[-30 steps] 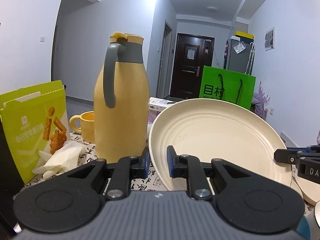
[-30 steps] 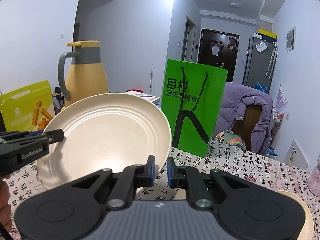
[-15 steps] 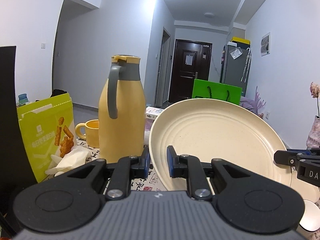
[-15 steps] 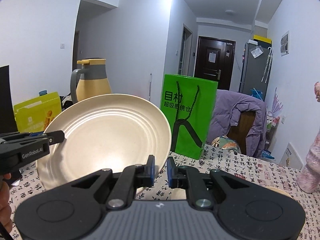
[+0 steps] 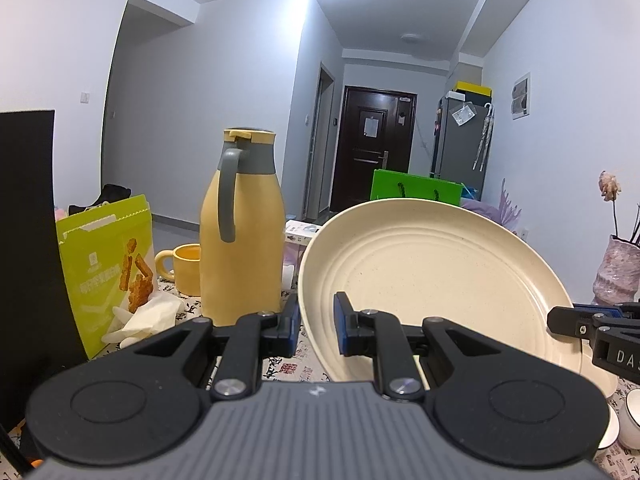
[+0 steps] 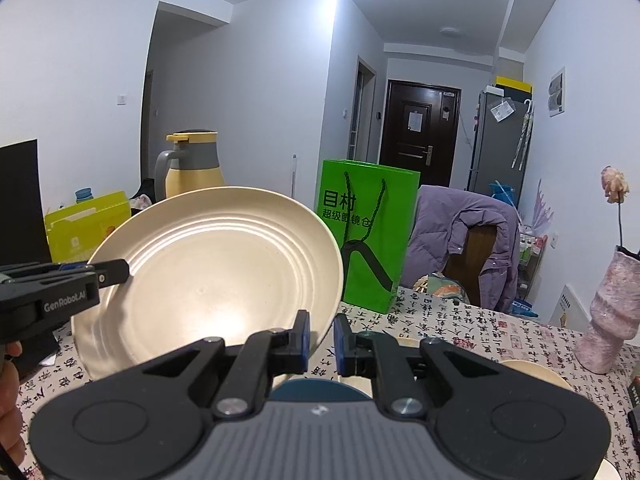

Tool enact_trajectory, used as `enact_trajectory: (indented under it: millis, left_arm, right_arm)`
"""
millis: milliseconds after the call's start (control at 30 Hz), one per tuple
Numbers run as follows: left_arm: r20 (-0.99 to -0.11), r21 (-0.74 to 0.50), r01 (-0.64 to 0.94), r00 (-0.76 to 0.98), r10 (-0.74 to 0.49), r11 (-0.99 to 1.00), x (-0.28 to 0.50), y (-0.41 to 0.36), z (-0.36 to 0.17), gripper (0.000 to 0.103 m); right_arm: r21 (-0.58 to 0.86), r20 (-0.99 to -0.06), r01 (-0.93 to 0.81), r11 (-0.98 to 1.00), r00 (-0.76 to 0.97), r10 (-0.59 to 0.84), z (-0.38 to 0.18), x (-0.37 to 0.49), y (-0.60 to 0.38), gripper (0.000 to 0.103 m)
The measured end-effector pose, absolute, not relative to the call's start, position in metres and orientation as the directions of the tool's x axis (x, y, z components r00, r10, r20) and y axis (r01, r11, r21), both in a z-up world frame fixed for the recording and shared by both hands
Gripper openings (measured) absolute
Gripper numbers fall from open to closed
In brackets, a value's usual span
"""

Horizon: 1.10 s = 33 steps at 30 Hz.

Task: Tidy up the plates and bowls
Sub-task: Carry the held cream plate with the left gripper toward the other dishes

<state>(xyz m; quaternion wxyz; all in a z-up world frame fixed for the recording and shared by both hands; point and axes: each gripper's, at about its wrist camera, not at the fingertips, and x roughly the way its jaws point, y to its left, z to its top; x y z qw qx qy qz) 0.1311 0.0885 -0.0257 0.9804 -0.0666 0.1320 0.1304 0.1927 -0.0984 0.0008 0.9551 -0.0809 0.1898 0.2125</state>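
Observation:
A large cream ribbed plate (image 5: pixel 432 280) hangs tilted above the table, held by both grippers at opposite rims. My left gripper (image 5: pixel 316 322) is shut on its left rim. In the same view the right gripper (image 5: pixel 560 318) reaches in at the plate's right edge. In the right wrist view the plate (image 6: pixel 216 280) fills the left half. My right gripper (image 6: pixel 320 338) is shut on its lower right rim, and the left gripper (image 6: pixel 116 272) clamps the far left edge. A dark blue dish (image 6: pixel 316 390) lies under the right gripper. Another cream plate (image 6: pixel 532 372) rests on the table to the right.
A yellow thermos jug (image 5: pixel 240 232), yellow mug (image 5: pixel 186 268) and green snack bag (image 5: pixel 108 264) stand at the left. A green paper bag (image 6: pixel 368 236) stands behind the plate. A pink vase (image 6: pixel 612 312) is at the right, with a white bowl (image 5: pixel 632 416) near it. A purple jacket hangs on a chair (image 6: pixel 464 232).
Both grippers have drawn back and risen with the plate still clamped between them. The jug, snack bag and green bag now look smaller and farther away, and the vase has come into view.

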Motion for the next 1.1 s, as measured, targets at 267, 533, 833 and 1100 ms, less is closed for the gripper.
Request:
enact_trajectory:
  millis: [267, 533, 833, 1100]
  left_arm:
    - [-0.263, -0.096, -0.258, 0.938, 0.226, 0.961, 0.113, 0.081, -0.021, 0.017]
    - [-0.253, -0.085, -0.239, 0.944, 0.211, 0.967, 0.097, 0.072, -0.017, 0.017]
    - [-0.236, -0.061, -0.208, 0.953, 0.188, 0.976, 0.081, 0.054, -0.012, 0.018]
    - [-0.229, -0.054, -0.178, 0.960, 0.161, 0.983, 0.066, 0.032, -0.009, 0.018]
  right_arm:
    - [-0.069, -0.381, -0.423, 0.904, 0.848, 0.368, 0.008, 0.170, -0.108, 0.012]
    - [-0.059, -0.369, -0.406, 0.912, 0.858, 0.358, 0.014, 0.154, -0.118, 0.012]
    - [-0.051, -0.351, -0.381, 0.923, 0.872, 0.340, 0.017, 0.136, -0.140, 0.012]
    - [-0.041, -0.333, -0.359, 0.932, 0.885, 0.326, 0.019, 0.118, -0.163, 0.012]
